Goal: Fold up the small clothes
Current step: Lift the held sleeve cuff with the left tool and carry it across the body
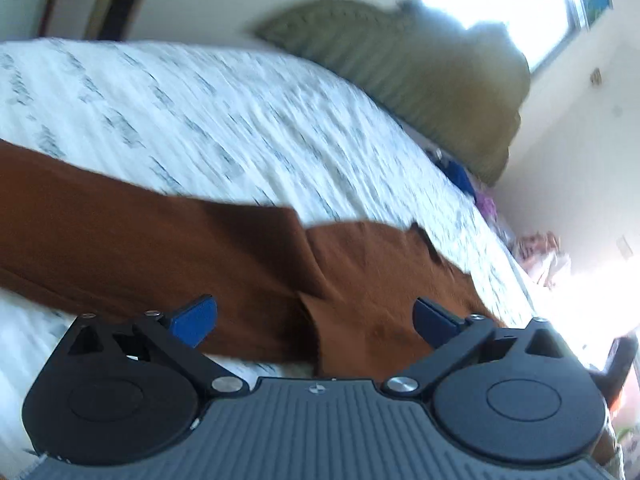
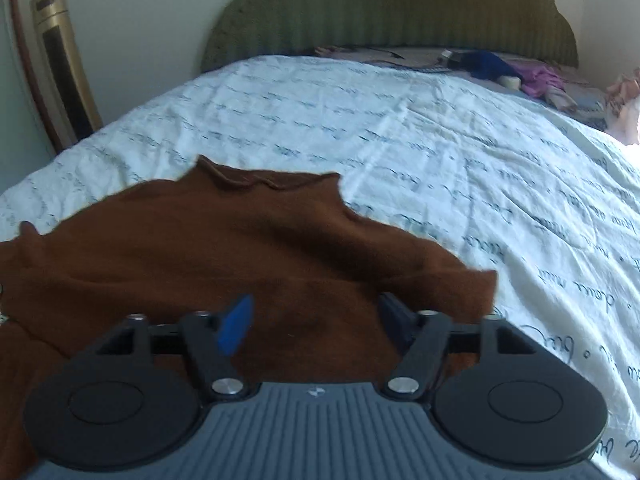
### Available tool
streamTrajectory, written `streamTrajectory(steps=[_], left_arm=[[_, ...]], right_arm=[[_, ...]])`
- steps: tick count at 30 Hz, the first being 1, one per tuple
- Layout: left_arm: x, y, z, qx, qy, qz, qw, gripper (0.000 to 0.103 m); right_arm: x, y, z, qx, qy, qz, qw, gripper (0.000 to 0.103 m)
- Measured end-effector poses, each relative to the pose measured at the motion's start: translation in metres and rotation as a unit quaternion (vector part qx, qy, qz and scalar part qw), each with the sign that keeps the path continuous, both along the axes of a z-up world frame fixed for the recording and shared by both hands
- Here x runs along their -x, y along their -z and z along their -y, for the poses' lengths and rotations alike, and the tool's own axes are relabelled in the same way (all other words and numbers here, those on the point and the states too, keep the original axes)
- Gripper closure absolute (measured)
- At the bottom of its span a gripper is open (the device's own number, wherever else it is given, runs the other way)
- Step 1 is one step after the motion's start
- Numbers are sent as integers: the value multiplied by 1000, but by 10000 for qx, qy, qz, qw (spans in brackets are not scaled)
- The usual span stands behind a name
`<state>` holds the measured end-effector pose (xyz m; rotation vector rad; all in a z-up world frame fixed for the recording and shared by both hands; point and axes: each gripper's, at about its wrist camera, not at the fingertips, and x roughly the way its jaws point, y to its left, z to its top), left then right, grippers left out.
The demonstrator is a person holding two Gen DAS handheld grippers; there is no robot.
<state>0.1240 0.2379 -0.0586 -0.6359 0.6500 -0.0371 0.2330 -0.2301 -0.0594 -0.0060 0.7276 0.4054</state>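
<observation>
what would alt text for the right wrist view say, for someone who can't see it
A brown sweater lies spread on a bed's white script-printed cover, its collar toward a green headboard. In the foreground the right gripper hangs over the sweater, jaws open and holding nothing. A gold tower fan stands at the left, and small clothes lie by the headboard.

White script-printed bedspread [image 2: 400, 140] — green headboard [image 2: 392, 12], gold tower fan [image 2: 64, 64] beside.
</observation>
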Motion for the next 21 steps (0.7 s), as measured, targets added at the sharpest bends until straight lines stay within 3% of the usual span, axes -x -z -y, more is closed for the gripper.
streamTrajectory(steps=[3, 7, 9, 11, 15, 21], left_arm=[[24, -6, -62, 549, -466, 260, 9971, 5], [65, -6, -143, 998, -1333, 566, 9844, 10], [83, 0, -180, 1379, -1657, 660, 9742, 29], [104, 9, -213, 1731, -1918, 707, 9635, 38], [130, 25, -247, 2028, -2267, 668, 9503, 40], [133, 42, -253, 2183, -2364, 642, 9446, 40]], right_arm=[[10, -12, -38, -189, -449, 123, 9987, 18], [24, -15, -84, -551, -1026, 17, 9932, 18], [34, -14, -103, -596, -1235, 43, 9905, 18], [42, -12, -117, -610, -1417, 13, 9880, 18], [51, -11, -132, -628, -1567, -32, 9856, 18], [52, -10, -132, -625, -1553, -89, 9858, 18]])
